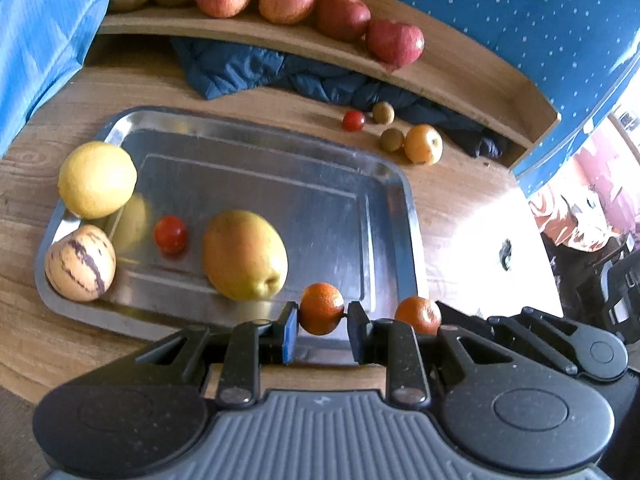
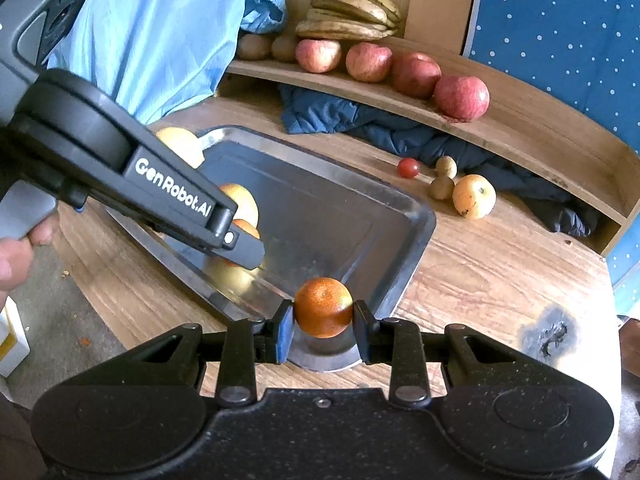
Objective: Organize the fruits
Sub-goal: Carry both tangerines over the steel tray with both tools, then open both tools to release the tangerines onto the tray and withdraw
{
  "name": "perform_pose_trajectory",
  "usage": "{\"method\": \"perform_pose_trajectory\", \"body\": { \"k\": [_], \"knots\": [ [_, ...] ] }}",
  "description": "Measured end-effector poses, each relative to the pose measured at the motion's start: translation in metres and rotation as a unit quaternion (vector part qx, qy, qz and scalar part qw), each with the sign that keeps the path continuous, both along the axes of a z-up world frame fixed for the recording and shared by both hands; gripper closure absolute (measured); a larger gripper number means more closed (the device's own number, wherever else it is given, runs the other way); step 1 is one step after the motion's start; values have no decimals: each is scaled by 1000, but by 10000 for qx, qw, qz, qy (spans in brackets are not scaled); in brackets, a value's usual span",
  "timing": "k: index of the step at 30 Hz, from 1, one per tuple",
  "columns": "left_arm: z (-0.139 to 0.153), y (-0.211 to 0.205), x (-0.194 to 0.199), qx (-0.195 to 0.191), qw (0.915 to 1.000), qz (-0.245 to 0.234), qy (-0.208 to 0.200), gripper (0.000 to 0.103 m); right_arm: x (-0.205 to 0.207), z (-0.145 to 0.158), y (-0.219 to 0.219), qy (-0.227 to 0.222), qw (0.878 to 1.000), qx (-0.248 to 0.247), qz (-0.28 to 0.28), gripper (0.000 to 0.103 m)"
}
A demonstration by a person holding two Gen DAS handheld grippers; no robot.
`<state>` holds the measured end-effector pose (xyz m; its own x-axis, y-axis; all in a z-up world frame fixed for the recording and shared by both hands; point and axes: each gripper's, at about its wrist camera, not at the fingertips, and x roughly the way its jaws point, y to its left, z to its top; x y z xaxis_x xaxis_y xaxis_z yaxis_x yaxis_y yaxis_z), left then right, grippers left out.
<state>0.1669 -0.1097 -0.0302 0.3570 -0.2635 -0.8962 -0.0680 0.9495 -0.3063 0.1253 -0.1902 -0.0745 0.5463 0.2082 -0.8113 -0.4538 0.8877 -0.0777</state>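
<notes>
- So we've got a small tangerine pinched in each of our tongs right now: the left gripper (image 1: pixel 322 316) is clamped on one tangerine (image 1: pixel 321 308), and the right gripper (image 2: pixel 323 316) is squeezing a second tangerine (image 2: pixel 323 307). Both hang over the near end of the steel tray (image 1: pixel 256 152), neither set down yet.
- Already in the tray: a lemon (image 1: pixel 97 179) perched on the left rim, a striped pepino melon (image 1: pixel 80 263) in the corner by it, a cherry tomato (image 1: pixel 171 235) and a yellow pear (image 1: pixel 244 255).
- We'd call it roughly halfway. The two tangerines look about ready to drop in.
- Still loose on the wooden table (image 1: pixel 460 208), past the tray's far right corner: another cherry tomato (image 1: pixel 353 120), two small brown round fruits, maybe longans (image 1: pixel 391 139), and a yellow-orange apple (image 1: pixel 423 144).
- On the shelf (image 2: pixel 520 128) behind: four red apples (image 2: pixel 461 97) in a row, a couple of kiwis (image 2: pixel 254 46) and a bunch of overripe bananas (image 2: pixel 352 12). Can't tell whether those count as sorted.
- A dark blue quilted jacket (image 2: pixel 360 120) is stuffed under the shelf, close behind the loose fruit.
- Main worry: the pear sits right by the left tangerine, and our two grippers are crowding the same end, so the drops need separate spots. The right half of the tray has plenty of room.
</notes>
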Motion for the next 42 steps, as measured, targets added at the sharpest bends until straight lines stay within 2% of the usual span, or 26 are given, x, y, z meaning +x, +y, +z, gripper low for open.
{"method": "perform_pose_trajectory", "body": {
  "k": [15, 23, 27, 31, 35, 39, 42],
  "knots": [
    [-12, -8, 2, 146, 9994, -75, 301, 74, -4, -5, 2, 92, 9999, -30, 112, 70],
    [-12, -10, 3, 176, 9992, -163, 308, 74, -1, -8, -2, 207, 9997, -19, 117, 70],
    [-11, -11, 3, 186, 9991, -177, 328, 60, -2, -8, -4, 234, 9997, -5, 91, 69],
    [-9, -11, 1, 180, 9991, -148, 343, 54, -4, -7, -7, 251, 9996, 22, 89, 69],
    [-6, -8, -1, 215, 9992, -80, 340, 41, -6, -5, -9, 232, 9997, 38, 91, 66],
    [2, -3, -6, 274, 9991, -40, 332, 20, -9, 1, -17, 213, 9996, 153, 48, 53],
    [6, 1, -12, 375, 9986, -61, 361, 14, -11, 6, -27, 244, 9993, 272, -95, 45]
  ]
}}
